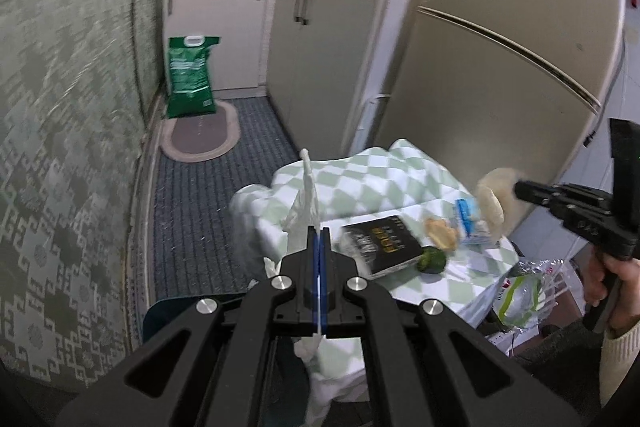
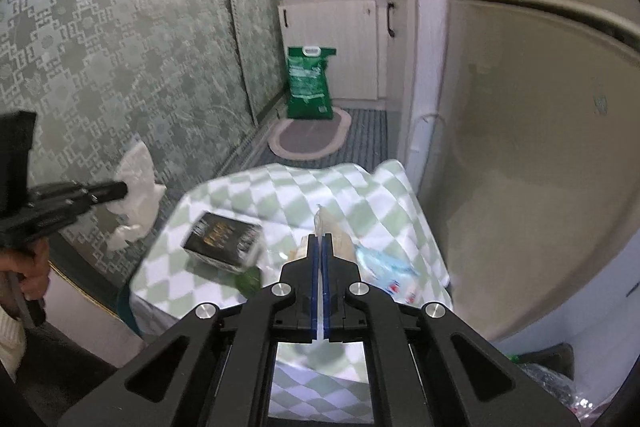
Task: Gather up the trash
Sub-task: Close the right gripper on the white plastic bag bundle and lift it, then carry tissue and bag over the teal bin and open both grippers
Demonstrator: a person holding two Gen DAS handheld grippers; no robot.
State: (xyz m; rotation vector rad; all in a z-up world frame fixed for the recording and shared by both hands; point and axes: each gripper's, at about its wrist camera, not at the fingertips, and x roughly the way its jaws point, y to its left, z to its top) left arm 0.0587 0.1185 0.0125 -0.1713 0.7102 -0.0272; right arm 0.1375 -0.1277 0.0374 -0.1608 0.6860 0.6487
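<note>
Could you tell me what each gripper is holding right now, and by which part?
Left gripper: white plastic bag, pinched at its edge. Right gripper: a pale wrapper, pinched by its edge.

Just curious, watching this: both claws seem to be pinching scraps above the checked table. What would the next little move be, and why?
Probably carry both scraps away together: the left gripper is shut on crumpled white tissue, the right gripper on a thin beige peel-like scrap. Both are clear of the green-and-white checked tablecloth; no bin is clearly visible.
</note>
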